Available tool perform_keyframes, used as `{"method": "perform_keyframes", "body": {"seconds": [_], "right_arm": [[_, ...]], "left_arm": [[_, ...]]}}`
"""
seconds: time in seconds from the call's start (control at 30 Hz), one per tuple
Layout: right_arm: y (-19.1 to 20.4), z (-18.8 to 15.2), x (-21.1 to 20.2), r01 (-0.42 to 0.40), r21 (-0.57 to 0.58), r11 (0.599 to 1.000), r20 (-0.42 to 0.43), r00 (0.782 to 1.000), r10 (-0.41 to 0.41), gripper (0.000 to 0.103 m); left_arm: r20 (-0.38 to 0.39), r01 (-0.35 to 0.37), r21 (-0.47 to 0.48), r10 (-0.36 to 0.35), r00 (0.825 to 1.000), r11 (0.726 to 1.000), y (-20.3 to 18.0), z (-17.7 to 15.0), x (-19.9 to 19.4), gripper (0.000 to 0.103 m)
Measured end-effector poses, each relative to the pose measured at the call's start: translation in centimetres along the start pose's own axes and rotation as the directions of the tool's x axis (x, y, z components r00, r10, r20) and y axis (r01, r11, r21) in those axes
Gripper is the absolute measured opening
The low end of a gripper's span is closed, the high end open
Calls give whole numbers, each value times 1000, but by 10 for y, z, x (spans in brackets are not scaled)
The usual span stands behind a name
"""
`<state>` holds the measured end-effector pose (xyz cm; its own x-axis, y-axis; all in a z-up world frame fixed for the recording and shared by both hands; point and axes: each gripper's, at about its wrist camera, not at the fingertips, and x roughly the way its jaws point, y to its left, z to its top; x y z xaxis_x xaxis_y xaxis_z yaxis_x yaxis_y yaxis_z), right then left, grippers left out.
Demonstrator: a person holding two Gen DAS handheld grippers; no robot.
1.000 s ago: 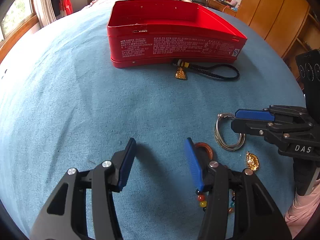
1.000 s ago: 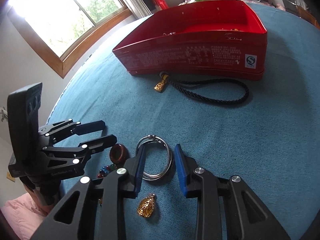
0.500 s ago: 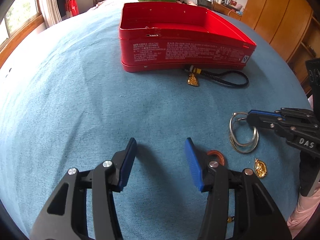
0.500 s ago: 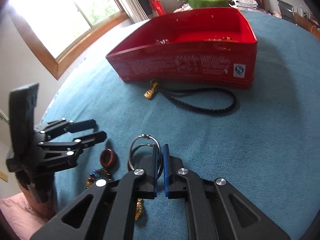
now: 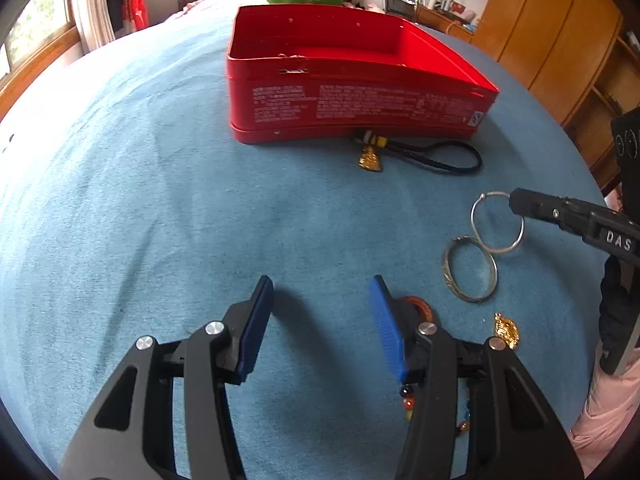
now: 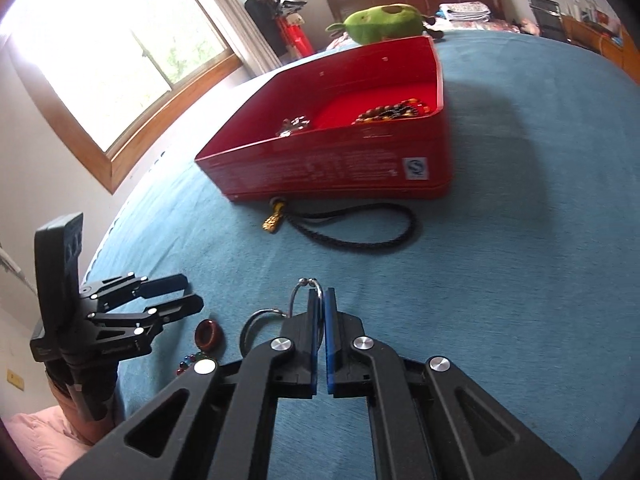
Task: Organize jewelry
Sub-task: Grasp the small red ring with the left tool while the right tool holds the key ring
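Bed cover (image 5: 160, 208): blue cloth, matt, short fuzzy nap w/ soft creases. Red tin (image 5: 360, 108): glossy painted metal, smooth, fine white print on side wall. Thin ring (image 5: 497, 223): bright polished metal wire. Bangle (image 5: 470, 269): silvery metal, patterned outer face, shiny. Gold pendant (image 5: 506, 330): glossy, embossed. Cord (image 5: 440, 158): black braided, matt, w/ small gold charm (image 5: 369, 161). Brown ring (image 6: 208, 334): smooth, glossy, reddish. Beads (image 6: 394, 111) in tin: polished, brown/orange. Both grippers, left gripper (image 5: 320, 326) & right gripper (image 6: 319, 340): matt black plastic, shiny metal pins, blue ribbed pads. Wardrobe (image 5: 552, 36): smooth varnished wood. Soft toy (image 6: 384, 20): green plush.
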<state>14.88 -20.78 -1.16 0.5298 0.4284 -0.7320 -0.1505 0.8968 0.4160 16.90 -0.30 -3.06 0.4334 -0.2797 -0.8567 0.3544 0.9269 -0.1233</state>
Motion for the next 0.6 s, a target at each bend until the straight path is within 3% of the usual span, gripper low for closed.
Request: {"method": "perform_keyframes", "body": {"seconds": [0.17,0.27,0.4,0.6], "right_arm": [[-11,-2,-1,12,29,1000,-1,1000,-12,2],[-13,-2,2,7,34,999,-7,1000,-7,2],[-10,-1,4,-4,27,1000,-6,1000,4,2],[-12,-2,8,-6,33,999,-14,1000,6,2]], "left_arm": [[-4,-23,29,23,1000,999,-5,-1,4,49],[-17,13,27,-12,1000,1000,-8,-1,4,48],[-28,-2,49,3,1000,999,-14,-3,6,48],[-58,120,-22,-121,991,993,-1,2,2,49]]}}
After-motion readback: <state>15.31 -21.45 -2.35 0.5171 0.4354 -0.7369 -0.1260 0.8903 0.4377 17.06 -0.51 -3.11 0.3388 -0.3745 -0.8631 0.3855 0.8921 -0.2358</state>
